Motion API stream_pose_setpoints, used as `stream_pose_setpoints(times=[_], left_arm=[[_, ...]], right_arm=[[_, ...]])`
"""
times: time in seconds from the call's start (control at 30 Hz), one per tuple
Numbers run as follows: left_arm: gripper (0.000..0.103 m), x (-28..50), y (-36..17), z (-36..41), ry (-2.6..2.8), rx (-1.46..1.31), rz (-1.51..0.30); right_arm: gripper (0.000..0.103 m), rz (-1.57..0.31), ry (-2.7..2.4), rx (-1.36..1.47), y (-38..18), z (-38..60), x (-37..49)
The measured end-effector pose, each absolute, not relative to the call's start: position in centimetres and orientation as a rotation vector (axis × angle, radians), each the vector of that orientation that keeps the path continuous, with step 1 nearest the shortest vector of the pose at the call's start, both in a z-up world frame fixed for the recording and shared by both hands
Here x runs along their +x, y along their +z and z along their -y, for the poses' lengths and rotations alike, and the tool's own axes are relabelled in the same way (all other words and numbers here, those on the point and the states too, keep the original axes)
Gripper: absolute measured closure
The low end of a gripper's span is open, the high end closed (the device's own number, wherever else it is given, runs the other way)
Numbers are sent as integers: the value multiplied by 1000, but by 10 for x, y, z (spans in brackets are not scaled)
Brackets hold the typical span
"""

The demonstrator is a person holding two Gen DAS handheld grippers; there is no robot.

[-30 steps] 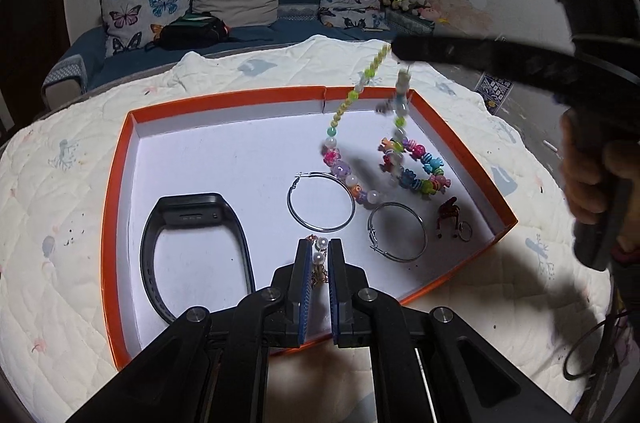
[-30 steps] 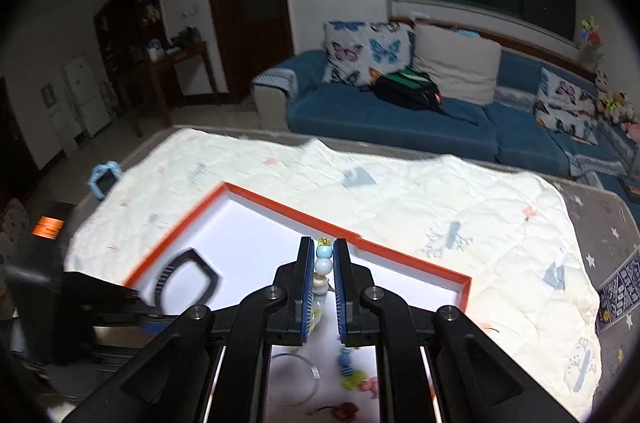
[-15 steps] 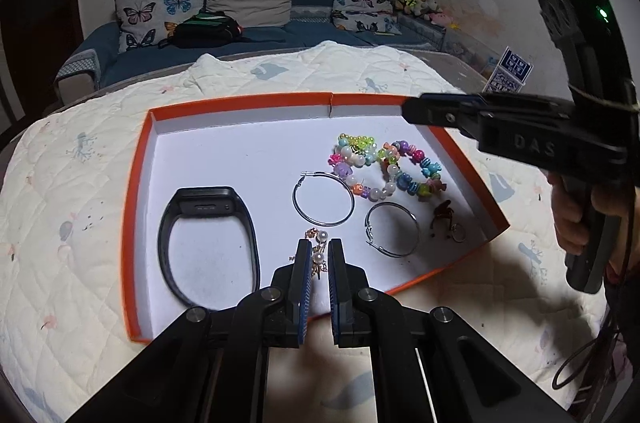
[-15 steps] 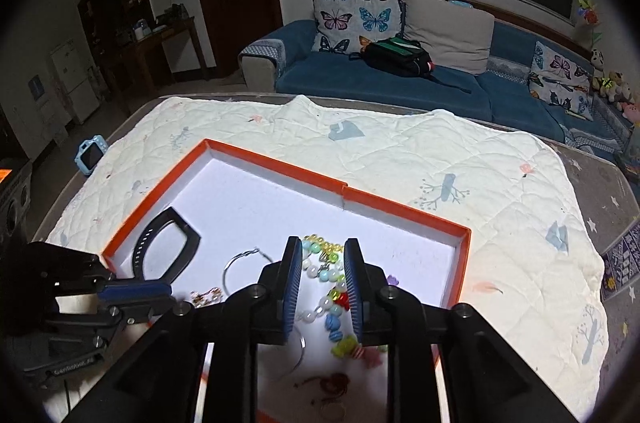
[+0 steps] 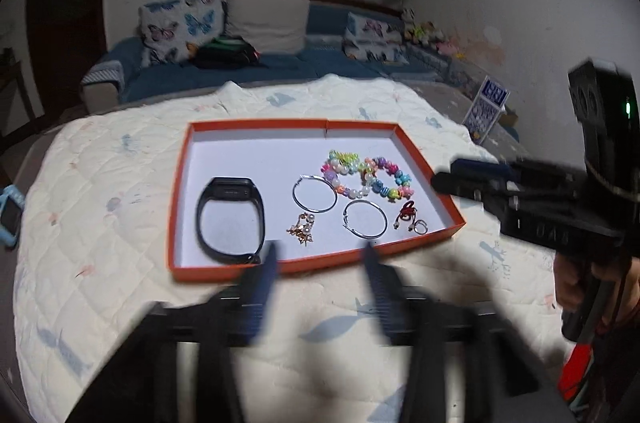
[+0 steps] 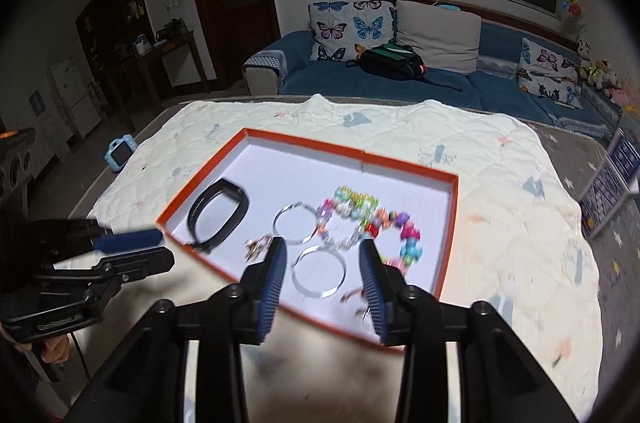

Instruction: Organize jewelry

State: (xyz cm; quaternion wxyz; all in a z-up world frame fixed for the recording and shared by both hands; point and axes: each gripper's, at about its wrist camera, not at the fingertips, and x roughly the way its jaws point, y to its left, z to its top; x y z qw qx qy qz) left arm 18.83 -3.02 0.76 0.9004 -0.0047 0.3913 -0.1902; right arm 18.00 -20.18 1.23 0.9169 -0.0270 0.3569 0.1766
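Observation:
An orange-rimmed white tray (image 5: 178, 183) (image 6: 448, 243) lies on the quilt. In it are a black band (image 5: 230, 219) (image 6: 218, 219), two silver hoops (image 5: 314, 193) (image 5: 365, 218), a small gold pearl piece (image 5: 302, 229), a colourful bead necklace (image 5: 366, 175) (image 6: 368, 219), a red charm (image 5: 406, 213) and a ring (image 5: 420, 227). My left gripper (image 5: 320, 255) is open and empty, just short of the tray's near rim. My right gripper (image 6: 322, 251) is open and empty, above the near hoop (image 6: 319, 273); it also shows in the left wrist view (image 5: 460, 179), right of the tray.
A blue toy watch (image 6: 120, 153) (image 5: 10, 219) lies at the quilt's left edge. A blue sofa (image 6: 400, 83) with cushions and a black bag (image 6: 390, 61) stands behind. A printed marker card (image 5: 486, 107) stands at the right. A dark cabinet is at far left.
The left gripper opened, let go of the gold pearl piece into the tray and drew back. The right gripper dropped the bead necklace in the tray, opened wider and pulled back.

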Motion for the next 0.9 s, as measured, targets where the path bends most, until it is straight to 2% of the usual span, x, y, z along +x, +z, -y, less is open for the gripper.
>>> stream_pose_setpoints(times=[0.2, 0.33, 0.37, 0.43, 0.5, 0.57, 0.9], left_arm=[[41, 146, 19, 27, -371, 7, -770], [28, 121, 25, 21, -324, 15, -736], [21, 114, 27, 19, -317, 9, -729], [14, 103, 29, 16, -304, 2, -716], [14, 92, 34, 15, -298, 7, -701], [8, 79, 37, 15, -288, 18, -681], [0, 46, 45, 9, -208, 8, -640]], right_arm=[[54, -722, 354, -43, 5, 201, 143], [48, -711, 338, -45, 2, 200, 123], [47, -706, 326, -51, 1, 199, 118], [45, -707, 317, -47, -1, 199, 110], [44, -712, 313, -34, -3, 200, 104], [44, -709, 307, -27, -4, 200, 97], [37, -683, 285, 8, -4, 205, 69]])
